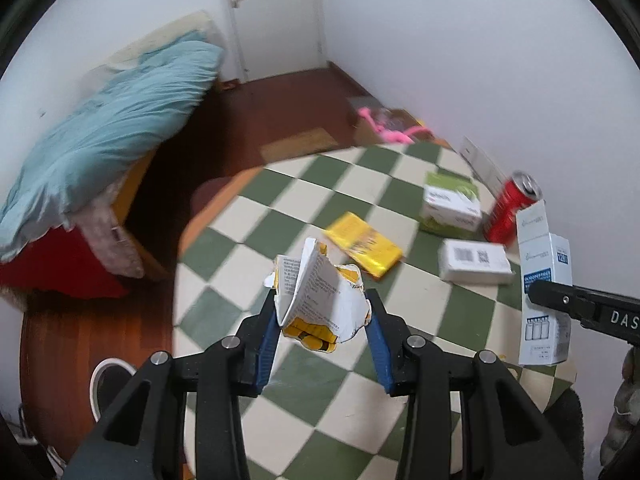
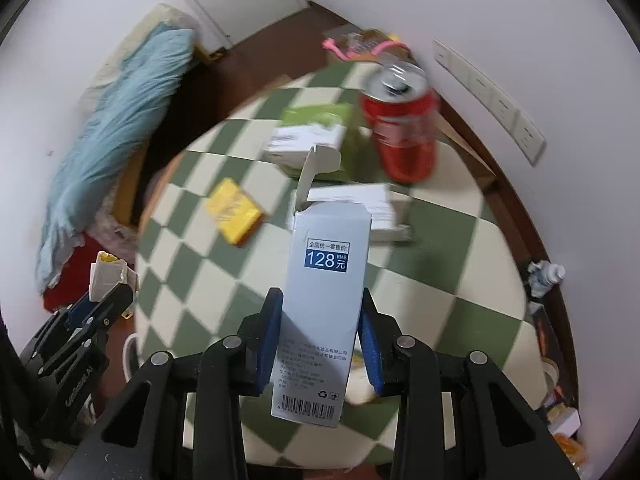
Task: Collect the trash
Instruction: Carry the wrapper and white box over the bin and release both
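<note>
My left gripper (image 1: 323, 316) is shut on a torn white and yellow carton (image 1: 320, 296) and holds it above the green-checked round table (image 1: 320, 400). It also shows in the right wrist view (image 2: 108, 280). My right gripper (image 2: 320, 312) is shut on a tall pale blue box (image 2: 324, 300) with its top flap open, held upright above the table (image 2: 460, 260); the box shows in the left wrist view (image 1: 544, 280). On the table lie a yellow packet (image 1: 364, 248), a white box (image 1: 476, 266), a green and white box (image 1: 452, 208) and a red can (image 1: 512, 208).
A bed with a blue quilt (image 1: 104, 136) stands at the left. A white bin (image 1: 108, 384) sits on the wood floor below the table's left edge. Cardboard and a pink item (image 1: 388, 124) lie beyond the table. Clutter (image 2: 560, 400) lies at the right by the wall.
</note>
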Available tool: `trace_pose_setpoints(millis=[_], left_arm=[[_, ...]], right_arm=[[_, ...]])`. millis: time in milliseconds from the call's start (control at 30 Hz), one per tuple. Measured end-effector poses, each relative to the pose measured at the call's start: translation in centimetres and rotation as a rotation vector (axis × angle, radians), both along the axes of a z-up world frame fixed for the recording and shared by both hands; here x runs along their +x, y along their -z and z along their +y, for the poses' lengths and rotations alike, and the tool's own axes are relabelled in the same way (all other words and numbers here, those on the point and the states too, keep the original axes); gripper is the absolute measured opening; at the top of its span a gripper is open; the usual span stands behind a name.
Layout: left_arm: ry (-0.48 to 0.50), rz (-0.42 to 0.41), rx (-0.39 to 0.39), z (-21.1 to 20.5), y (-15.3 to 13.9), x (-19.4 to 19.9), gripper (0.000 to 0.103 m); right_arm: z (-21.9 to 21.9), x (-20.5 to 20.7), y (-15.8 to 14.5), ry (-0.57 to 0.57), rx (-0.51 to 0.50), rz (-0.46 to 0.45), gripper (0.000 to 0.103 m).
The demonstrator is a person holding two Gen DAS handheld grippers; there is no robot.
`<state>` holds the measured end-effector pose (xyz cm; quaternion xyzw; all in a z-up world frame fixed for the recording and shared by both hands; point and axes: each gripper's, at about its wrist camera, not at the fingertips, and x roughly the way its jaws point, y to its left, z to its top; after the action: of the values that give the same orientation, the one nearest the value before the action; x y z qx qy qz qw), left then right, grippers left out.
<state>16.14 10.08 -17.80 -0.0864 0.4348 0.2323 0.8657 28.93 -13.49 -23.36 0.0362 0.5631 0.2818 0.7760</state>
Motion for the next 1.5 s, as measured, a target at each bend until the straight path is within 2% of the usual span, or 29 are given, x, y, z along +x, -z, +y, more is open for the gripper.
trace_pose_setpoints(millis=[300, 533, 667, 800, 933, 1067, 1167, 1267, 1500], left_arm=[[-0.157, -0.053, 0.048, 5.9, -3.7, -7.5, 0.037], [-0.306, -0.069, 0.103, 11.3, -5.9, -14.6, 0.037], [-0.391, -0.066, 0.115, 14.4, -5.9, -18.5, 0.037], [-0.471, -0.050, 0.099, 17.6, -4.5, -22.2, 0.037], [-0.558, -0.018, 0.053, 21.0, -1.6, -26.0, 0.037], [-0.658, 0.039, -0.026, 25.3, 3.0, -30.1, 0.037], [-0.736, 0.098, -0.082, 28.5, 7.2, -33.3, 0.037], [-0.791, 0.173, -0.095, 30.9, 10.9, -35.3, 0.037], [-0.850, 0.273, -0.178, 34.4, 17.9, -37.7, 0.042]], right_arm=[[6.0, -4.4, -5.3, -0.135, 0.090, -0.053, 0.038], [13.7, -9.3, -8.6, -0.299, 0.170, -0.068, 0.037], [19.0, -12.8, -9.4, -0.410, 0.195, -0.059, 0.037], [24.7, -16.4, -8.9, -0.512, 0.194, -0.030, 0.037], [30.6, -20.1, -7.2, -0.612, 0.169, 0.012, 0.037], [36.8, -24.5, -3.7, -0.718, 0.109, 0.043, 0.037], [41.2, -27.6, 0.1, -0.793, 0.042, 0.073, 0.037], [45.4, -30.1, 4.5, -0.851, -0.025, 0.116, 0.037], [53.7, -34.5, 14.3, -0.946, -0.177, 0.162, 0.037]])
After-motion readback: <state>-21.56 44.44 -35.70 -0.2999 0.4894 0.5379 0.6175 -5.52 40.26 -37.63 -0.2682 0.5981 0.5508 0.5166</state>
